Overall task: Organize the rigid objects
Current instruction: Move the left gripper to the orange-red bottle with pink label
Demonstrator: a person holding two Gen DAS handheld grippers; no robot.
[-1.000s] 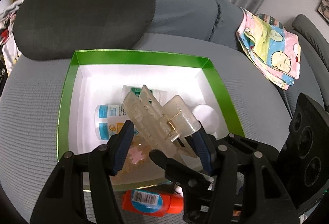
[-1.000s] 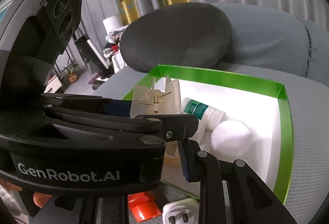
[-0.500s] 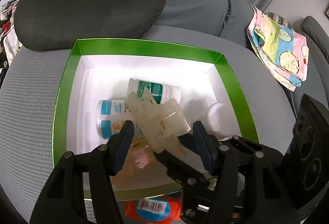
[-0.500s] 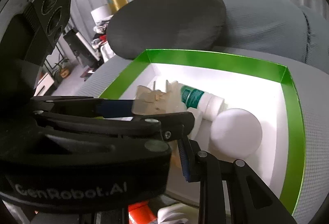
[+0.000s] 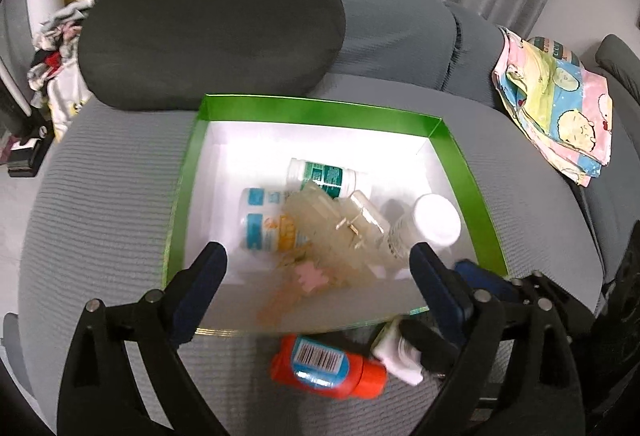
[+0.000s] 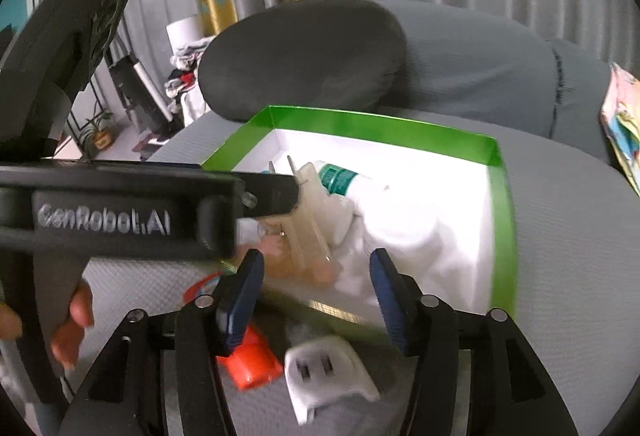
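Observation:
A green-rimmed white box (image 5: 182,192) (image 6: 502,196) sits on the grey couch seat. In it lie a clear plastic hair claw clip (image 5: 340,232) (image 6: 310,220), a green-label bottle (image 5: 322,176) (image 6: 340,176), a blue-and-orange bottle (image 5: 266,224), a white-capped jar (image 5: 434,222) and a pink piece (image 5: 310,274). My left gripper (image 5: 318,280) is open and empty above the box's near edge. My right gripper (image 6: 316,288) is open and empty. An orange bottle (image 5: 328,366) (image 6: 252,364) and a white plug adapter (image 6: 326,376) (image 5: 394,354) lie on the seat before the box.
A dark round cushion (image 5: 212,32) leans on the couch back behind the box. A folded patterned cloth (image 5: 556,108) lies at the right. Clothes (image 5: 56,48) are piled at the far left. The left gripper's body (image 6: 120,212) crosses the right wrist view.
My left gripper has opened and let the clear hair clip drop into the box, then pulled back. The right gripper has drawn back toward the orange bottle and the plug adapter.

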